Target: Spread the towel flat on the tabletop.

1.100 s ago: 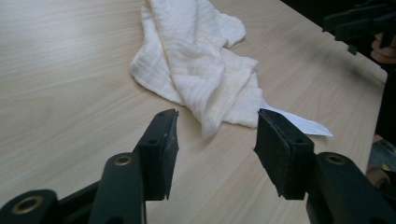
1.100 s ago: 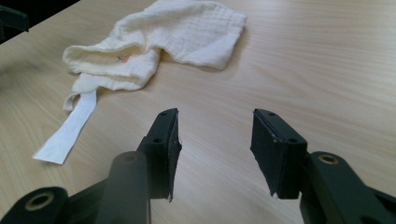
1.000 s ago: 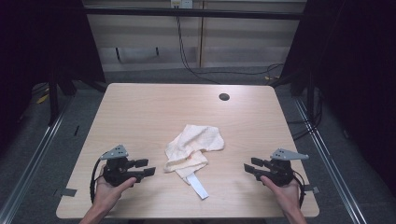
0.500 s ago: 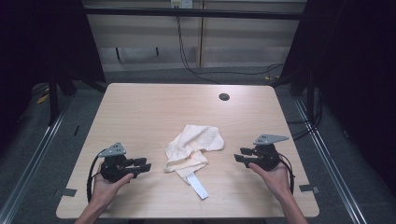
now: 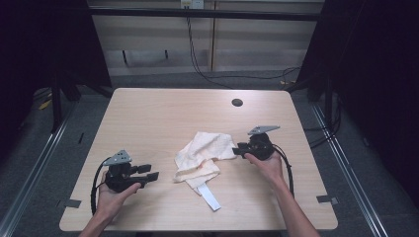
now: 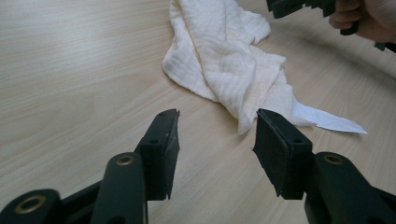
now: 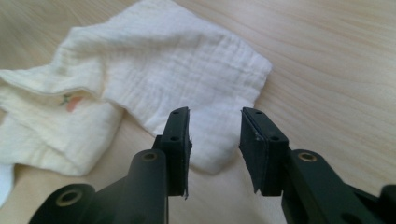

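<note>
A crumpled cream cloth (image 5: 202,158) lies near the middle of the pale wooden counter (image 5: 148,118), a little toward the person's side, with a flat white strip (image 5: 210,198) poking out from under its near edge. The right gripper (image 5: 241,149) is held low at the cloth's right edge, its tips reaching the fabric in the high view; in the right gripper view its fingers (image 7: 180,140) stand parted with a clear gap, one corner of the cloth (image 7: 154,88) lying just past and between them, nothing gripped. Whether the tips touch the fabric cannot be told. A small orange mark shows in a fold of the cloth in that view. The left gripper (image 5: 148,173) rests in the left hand (image 5: 111,197) well to the left of the cloth, apart from it, pointing toward it. In the left gripper view its fingers (image 6: 163,144) are spread wide and hold nothing; the cloth (image 6: 224,60) and its white strip (image 6: 327,119) lie beyond them, and the right hand (image 6: 369,18) with its gripper shows at the far top corner. A small dark round hole (image 5: 237,102) sits near the counter's far edge.
</note>
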`<state>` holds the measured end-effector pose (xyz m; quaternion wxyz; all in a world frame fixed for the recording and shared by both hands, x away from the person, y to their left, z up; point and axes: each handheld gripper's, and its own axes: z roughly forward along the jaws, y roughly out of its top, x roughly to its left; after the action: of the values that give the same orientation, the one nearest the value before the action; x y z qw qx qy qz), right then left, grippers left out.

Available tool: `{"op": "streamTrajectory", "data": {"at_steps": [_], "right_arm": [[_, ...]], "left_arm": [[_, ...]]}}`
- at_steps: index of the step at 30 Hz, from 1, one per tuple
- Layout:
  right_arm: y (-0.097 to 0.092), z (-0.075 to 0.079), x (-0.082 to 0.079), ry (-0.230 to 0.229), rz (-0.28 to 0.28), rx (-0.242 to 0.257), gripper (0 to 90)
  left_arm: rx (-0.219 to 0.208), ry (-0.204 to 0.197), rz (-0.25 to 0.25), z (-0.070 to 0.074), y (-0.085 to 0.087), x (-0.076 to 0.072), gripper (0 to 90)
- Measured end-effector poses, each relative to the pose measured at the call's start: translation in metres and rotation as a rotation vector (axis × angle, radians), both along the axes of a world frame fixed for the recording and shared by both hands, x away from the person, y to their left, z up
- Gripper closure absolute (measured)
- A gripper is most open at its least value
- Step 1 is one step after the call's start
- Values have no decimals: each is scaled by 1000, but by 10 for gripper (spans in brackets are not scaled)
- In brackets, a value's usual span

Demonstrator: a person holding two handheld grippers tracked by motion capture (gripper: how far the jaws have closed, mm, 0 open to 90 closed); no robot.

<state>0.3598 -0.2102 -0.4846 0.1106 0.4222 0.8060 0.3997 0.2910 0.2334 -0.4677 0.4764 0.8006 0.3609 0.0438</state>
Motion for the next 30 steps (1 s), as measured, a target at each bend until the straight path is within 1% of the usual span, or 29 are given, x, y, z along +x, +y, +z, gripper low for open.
{"op": "streamTrajectory", "data": {"at_steps": [2,3,5,6,7,8,9,10,11,12,13,14,16,17,18,20,22,25,26,27,28,29,30], "right_arm": [[4,-6,3,7,-10,-5,593],[5,-8,4,0,-23,0,584],[5,-11,6,-2,-34,23,576],[6,-12,6,-6,-44,10,576],[7,-13,7,-3,-43,-3,576],[8,-14,9,8,-41,-13,578],[8,-14,9,8,-41,-13,578],[8,-17,10,10,-54,-9,603],[7,-18,10,15,-55,-4,637],[8,-19,10,18,-48,-6,651],[9,-21,10,21,-50,-28,672],[9,-22,9,18,-51,-28,705],[7,-21,7,23,-54,-15,794],[6,-21,5,20,-48,-12,821],[5,-20,2,21,-50,-10,862],[4,-18,-3,21,-37,-11,878],[3,-18,-9,26,-28,-23,878],[0,-17,-22,33,-25,-29,861],[0,-17,-22,33,-25,-29,861],[-1,-16,-31,35,-25,-20,851],[-1,-16,-36,35,-26,-12,847],[-1,-15,-41,45,-29,-6,843],[-1,-15,-46,41,-20,-14,843]], "left_arm": [[-2,-2,3,0,0,-1,462],[-4,0,4,0,0,-1,458],[0,0,-1,-1,1,-1,451],[1,2,2,-1,1,-2,447],[16,-4,9,-1,0,-2,440],[39,-15,9,-1,-2,-3,429],[39,-15,9,-1,-2,-3,423],[39,-10,3,-1,-5,-3,424],[39,-12,-2,-2,-6,-4,424],[41,-15,-8,-1,-7,-4,424],[37,-16,-11,-1,-8,-4,424],[37,-16,-11,-1,-8,-4,424],[37,-17,-6,-1,-7,-5,424],[32,-18,-1,-1,-6,-5,424],[33,-19,3,-1,-5,-5,424],[29,-16,4,-1,-4,-5,425],[28,-15,4,-1,-4,-5,431],[33,-16,-5,-1,-6,-6,437],[33,-16,-5,-1,-6,-6,438],[28,-12,-15,-1,-8,-7,438],[28,-17,-22,0,-8,-7,446],[28,-17,-22,0,-8,-7,463],[18,-15,-46,0,-10,-8,490]]}}
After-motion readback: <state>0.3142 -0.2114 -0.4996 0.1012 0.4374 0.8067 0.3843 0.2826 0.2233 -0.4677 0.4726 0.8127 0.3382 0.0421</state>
